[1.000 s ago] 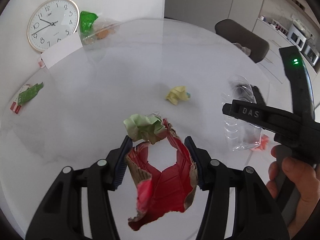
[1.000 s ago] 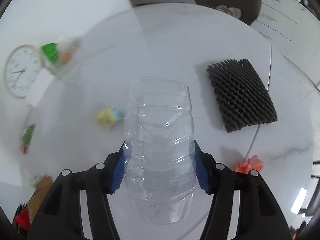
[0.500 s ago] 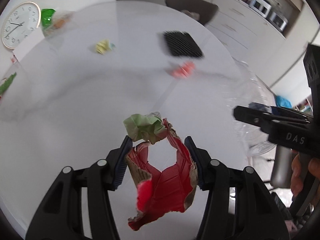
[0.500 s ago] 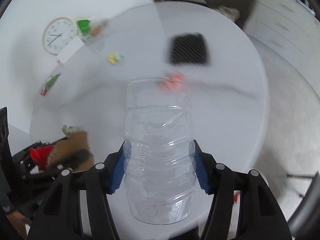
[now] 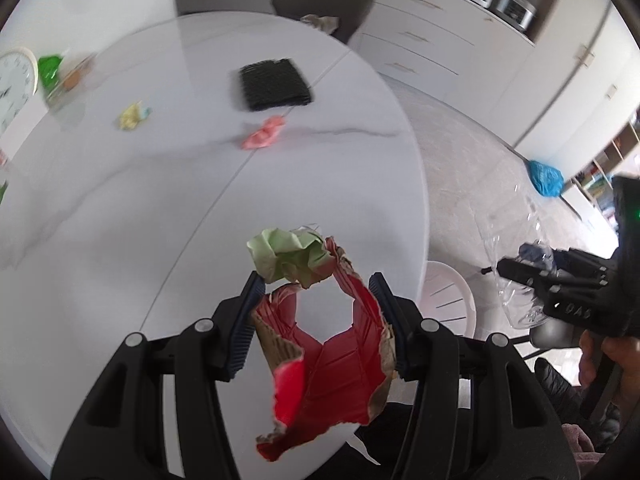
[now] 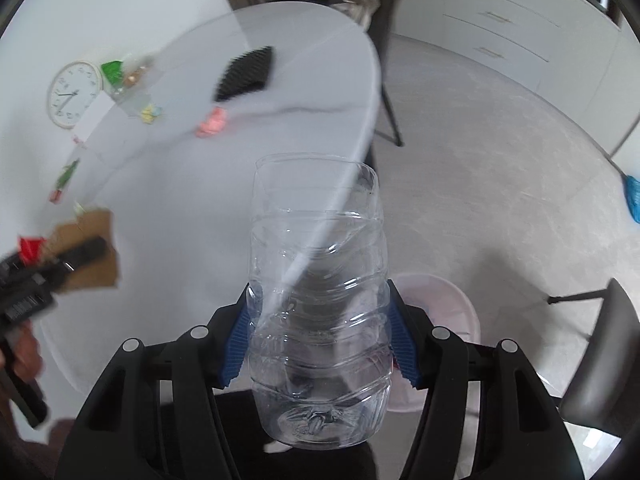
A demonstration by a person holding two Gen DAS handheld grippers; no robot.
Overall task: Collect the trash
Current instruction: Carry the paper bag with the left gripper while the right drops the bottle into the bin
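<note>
My left gripper is shut on a torn red cardboard piece with a crumpled green paper stuck at its top, held over the near edge of the white table. My right gripper is shut on a clear plastic bottle, carried past the table edge and above a pale pink bin on the floor. That bin also shows beside the table in the left wrist view, with the right gripper and bottle to its right. A hand holds each tool.
On the table lie a pink wad, a yellow wad, a black foam mesh, a green wrapper and a clock. Dark chairs stand around. A blue bag sits on the floor.
Both grippers have swung from over the middle of the table toward its near right edge, still gripping their loads. The floor and the pink bin have come into view.
</note>
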